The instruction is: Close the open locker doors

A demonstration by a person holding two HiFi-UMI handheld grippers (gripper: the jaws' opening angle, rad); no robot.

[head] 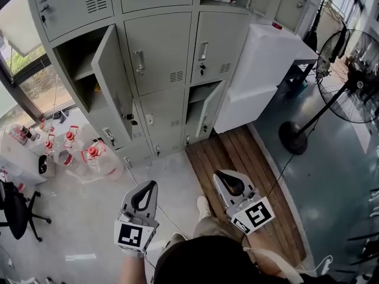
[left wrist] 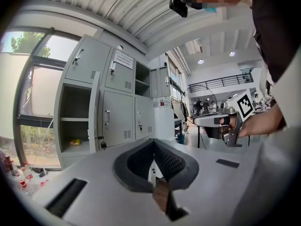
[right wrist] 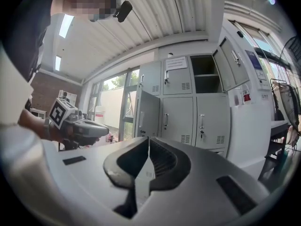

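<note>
A bank of grey lockers stands ahead of me. The tall door of the left middle locker hangs wide open, showing a shelf inside. Lower right, a small door stands ajar. An upper compartment also gapes with its door swung aside. My left gripper and right gripper are held low over the floor, well short of the lockers, both pointing at them. Each is shut with nothing between its jaws; the tips meet in the left gripper view and in the right gripper view.
Several water jugs with red caps sit on the floor left of the lockers. A white cabinet adjoins the lockers' right side. A standing fan is further right. Wooden boards lie underfoot, and an office chair stands at the left.
</note>
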